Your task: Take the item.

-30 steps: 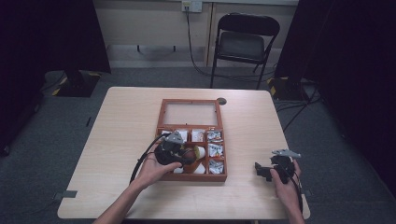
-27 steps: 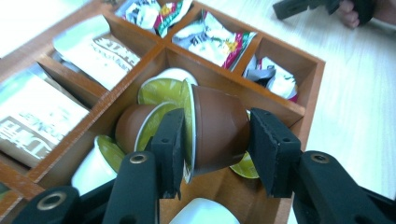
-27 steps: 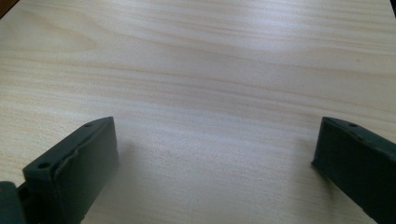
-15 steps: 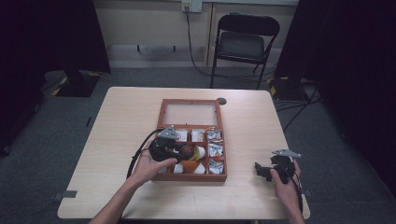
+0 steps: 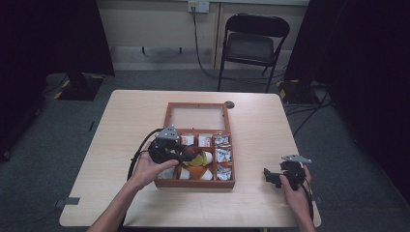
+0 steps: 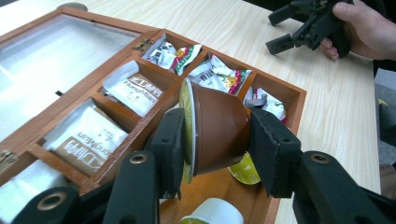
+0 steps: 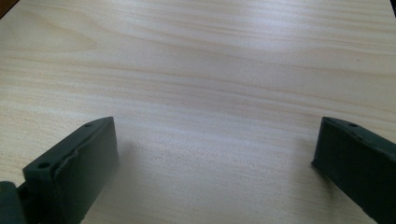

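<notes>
Left gripper (image 6: 215, 140) is lifting clear of the wooden box (image 6: 285, 100) versus a second ago, jaws clamping the brown coffee capsule (image 6: 217, 128) sideways above the front compartments; tapered wall is risking slip-out back into box; right gripper (image 7: 215, 158) is idling wide open, empty, over the table (image 7: 210, 56).

The left gripper (image 6: 212, 140), clamped on a brown plastic coffee capsule with a yellow-green lid (image 6: 215, 128), has risen off the floor of the compartmented brown wooden box (image 5: 231, 182) since a second ago. In the high view it has drifted slightly toward 4 o'clock, carrying the capsule clear of the yellow and white capsules (image 6: 245, 170) lying below it in the box's near compartment.
</notes>
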`<act>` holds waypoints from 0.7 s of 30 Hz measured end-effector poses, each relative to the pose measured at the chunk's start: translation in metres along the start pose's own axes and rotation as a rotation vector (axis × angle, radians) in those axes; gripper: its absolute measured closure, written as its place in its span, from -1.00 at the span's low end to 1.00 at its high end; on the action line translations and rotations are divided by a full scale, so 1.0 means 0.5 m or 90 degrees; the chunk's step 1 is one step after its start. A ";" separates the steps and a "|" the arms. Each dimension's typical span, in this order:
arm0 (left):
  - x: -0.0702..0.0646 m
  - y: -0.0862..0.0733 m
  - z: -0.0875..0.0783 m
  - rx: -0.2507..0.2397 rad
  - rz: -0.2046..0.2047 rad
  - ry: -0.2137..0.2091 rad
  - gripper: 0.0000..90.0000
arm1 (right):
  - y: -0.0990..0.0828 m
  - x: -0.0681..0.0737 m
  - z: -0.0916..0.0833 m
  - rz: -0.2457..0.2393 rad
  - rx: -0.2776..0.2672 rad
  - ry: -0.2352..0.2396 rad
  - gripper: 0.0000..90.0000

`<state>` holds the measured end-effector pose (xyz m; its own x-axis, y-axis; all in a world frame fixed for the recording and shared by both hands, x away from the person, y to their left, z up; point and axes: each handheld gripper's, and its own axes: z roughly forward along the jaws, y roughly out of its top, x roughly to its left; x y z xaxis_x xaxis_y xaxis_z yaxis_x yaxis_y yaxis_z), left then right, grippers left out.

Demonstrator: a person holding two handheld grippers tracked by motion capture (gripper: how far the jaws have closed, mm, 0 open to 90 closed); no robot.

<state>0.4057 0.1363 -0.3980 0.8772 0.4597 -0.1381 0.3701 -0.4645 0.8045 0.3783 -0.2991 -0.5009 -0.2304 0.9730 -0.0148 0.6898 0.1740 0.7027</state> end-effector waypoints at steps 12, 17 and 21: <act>0.011 0.007 -0.036 -0.019 0.001 0.004 0.27 | 0.000 0.000 0.000 0.000 0.000 0.000 -1.00; 0.024 0.004 -0.060 -0.035 -0.009 0.019 0.26 | 0.000 0.000 0.000 0.000 0.000 0.000 -1.00; 0.033 -0.001 -0.072 -0.038 -0.017 0.029 0.27 | 0.000 0.000 0.000 0.000 0.000 0.000 -1.00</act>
<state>0.4088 0.1714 -0.3798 0.8518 0.5062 -0.1348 0.3733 -0.4062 0.8340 0.3783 -0.2991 -0.5009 -0.2306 0.9729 -0.0149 0.6897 0.1742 0.7028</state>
